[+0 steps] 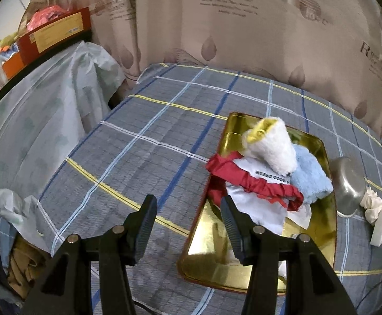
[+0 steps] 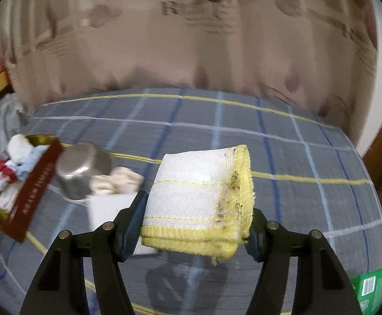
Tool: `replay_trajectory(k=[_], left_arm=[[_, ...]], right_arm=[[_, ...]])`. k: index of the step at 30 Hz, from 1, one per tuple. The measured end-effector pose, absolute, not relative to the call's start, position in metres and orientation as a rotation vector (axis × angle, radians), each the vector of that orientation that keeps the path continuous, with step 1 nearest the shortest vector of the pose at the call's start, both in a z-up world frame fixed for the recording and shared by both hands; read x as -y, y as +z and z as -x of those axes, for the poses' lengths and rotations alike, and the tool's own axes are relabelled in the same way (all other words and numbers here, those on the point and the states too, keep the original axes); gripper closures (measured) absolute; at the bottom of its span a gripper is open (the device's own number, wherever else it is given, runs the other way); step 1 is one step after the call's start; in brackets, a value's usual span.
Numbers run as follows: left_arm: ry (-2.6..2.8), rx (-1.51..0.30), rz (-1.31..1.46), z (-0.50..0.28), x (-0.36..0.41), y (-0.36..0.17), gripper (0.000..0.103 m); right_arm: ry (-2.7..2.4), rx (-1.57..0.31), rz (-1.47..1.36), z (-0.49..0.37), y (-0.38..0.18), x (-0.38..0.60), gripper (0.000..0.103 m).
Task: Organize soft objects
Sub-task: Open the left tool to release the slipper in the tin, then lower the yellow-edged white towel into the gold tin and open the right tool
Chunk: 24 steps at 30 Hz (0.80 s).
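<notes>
A home bedroom: plaid bedsheet (image 1: 151, 141) over a bed; printed curtain (image 1: 243, 31) behind; cluttered shelf (image 1: 41, 36) alongside.

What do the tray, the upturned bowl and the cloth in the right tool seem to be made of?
Tray: probably tin, mirror-gold finish with reflections. Bowl: likely steel, dull grey sheen. Cloth: woven cotton-like fabric, white mesh, fuzzy yellow edging, dark specks.

My left tool (image 1: 189, 210) points forward and slightly down, its two black fingers (image 1: 146, 225) spread wide apart with nothing between them. My right tool (image 2: 196, 218) is level and raised off the bed, its fingers (image 2: 132, 220) pressed in from both sides against a folded cloth (image 2: 201, 199) that it holds clamped in the air.
</notes>
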State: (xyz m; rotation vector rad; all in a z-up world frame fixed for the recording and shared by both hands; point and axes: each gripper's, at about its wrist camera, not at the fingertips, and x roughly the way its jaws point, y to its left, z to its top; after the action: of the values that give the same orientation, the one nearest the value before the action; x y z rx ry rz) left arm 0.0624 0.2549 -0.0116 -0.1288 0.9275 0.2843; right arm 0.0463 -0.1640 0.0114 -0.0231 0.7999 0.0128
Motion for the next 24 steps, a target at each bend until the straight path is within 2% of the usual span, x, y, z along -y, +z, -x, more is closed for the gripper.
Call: replay_trajectory(k=[10,24], left_arm=[[0.361,-0.912,0.168,-0.056,-0.282,0.000,0.051],[0.436,-0.939,0.213,-0.051,-0.310,0.000,0.051]], right_arm=[[0.236,-0.788,0.088,-0.051,0.025,0.067,0.042],[0.520,-0.809,0.218,-0.060,0.004,-0.085,0.042]])
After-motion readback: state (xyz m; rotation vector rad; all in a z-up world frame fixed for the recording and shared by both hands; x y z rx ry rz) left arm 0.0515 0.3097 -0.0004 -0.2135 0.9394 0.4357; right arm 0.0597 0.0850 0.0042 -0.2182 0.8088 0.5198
